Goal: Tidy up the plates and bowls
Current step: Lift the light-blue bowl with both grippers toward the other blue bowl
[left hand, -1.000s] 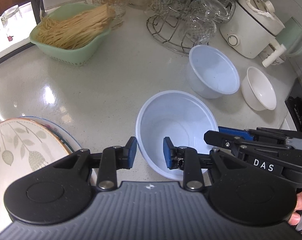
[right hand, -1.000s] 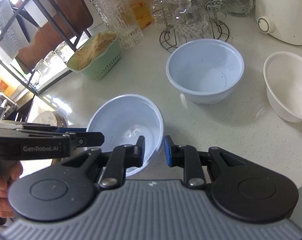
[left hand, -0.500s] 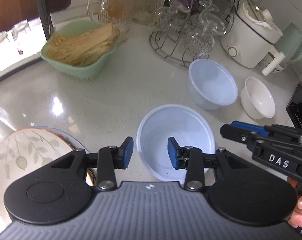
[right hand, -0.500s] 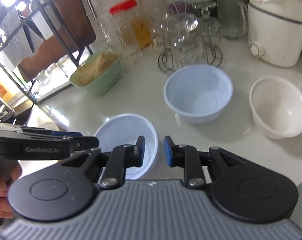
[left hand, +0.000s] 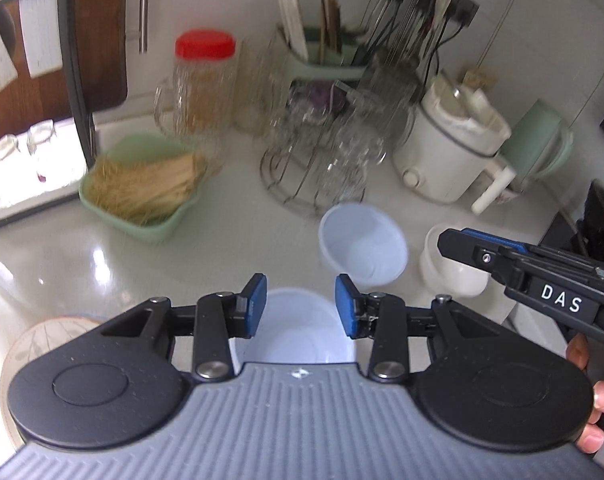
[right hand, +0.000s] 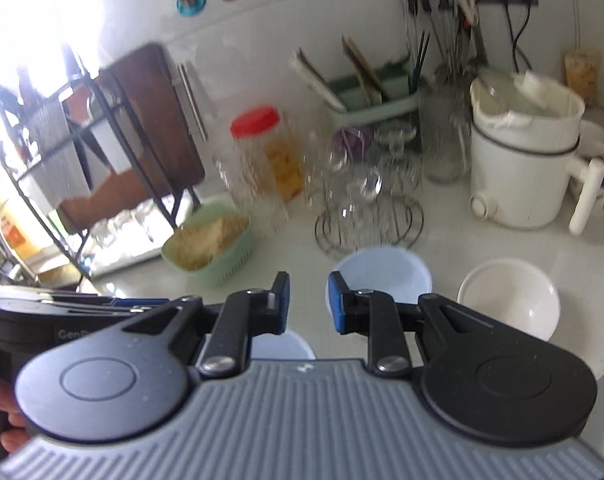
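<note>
The left tool hangs over the white desk with jaws apart and empty; a pale blue plastic bowl sits directly beneath it. The right tool is narrowly parted, also empty. Ahead stand a second pale blue bowl and a white ceramic bowl.

Sunlit white-tiled wall, glossy countertop

1. A pale blue plastic bowl sits upright and empty on the white counter, nearest the camera.
2. A second pale blue bowl stands upright behind it.
3. A white ceramic bowl rests just beside the second.
4. A leaf-patterned plate lies flat at the left.
</note>
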A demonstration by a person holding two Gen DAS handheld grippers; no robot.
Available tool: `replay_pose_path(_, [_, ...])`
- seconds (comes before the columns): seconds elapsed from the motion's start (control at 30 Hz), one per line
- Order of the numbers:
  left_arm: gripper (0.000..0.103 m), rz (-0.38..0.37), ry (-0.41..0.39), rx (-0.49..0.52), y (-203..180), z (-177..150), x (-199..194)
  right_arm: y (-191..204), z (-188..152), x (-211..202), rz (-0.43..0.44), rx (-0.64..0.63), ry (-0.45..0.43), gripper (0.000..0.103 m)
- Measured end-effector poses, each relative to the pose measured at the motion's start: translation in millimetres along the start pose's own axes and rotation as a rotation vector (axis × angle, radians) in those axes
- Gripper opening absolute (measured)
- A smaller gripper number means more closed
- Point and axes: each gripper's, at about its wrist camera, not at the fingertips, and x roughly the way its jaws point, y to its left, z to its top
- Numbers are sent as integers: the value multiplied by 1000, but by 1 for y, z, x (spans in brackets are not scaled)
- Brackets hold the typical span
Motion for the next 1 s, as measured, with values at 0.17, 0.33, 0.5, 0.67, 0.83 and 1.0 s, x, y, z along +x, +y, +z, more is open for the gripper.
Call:
replay_pose_path(0.17, [48,-14,-36,22,-15,10,-11,-5,7,-13,-12,-1,-24,25])
replay_pose_path(0.33, [48,-40,-39,37,-34,14,-8,-18,7,-21,-32,17,-31,25])
replay_pose_path(0.5, [48,-73,-9,45,-57,16,11,-40,6,-32,-75,29,-41,25])
replay_pose_path(0.67, [48,-102,12,70,-84,19,34,-69,3,-38,-115,55,-36,25])
replay_pose_path(0.83, [48,-102,25,85,-105,21,55,-93,0,-32,-123,70,-20,25])
replay_pose_path(1.0, [49,-62,49,50,-111,26,82,-110,4,-15,-90,58,6,25])
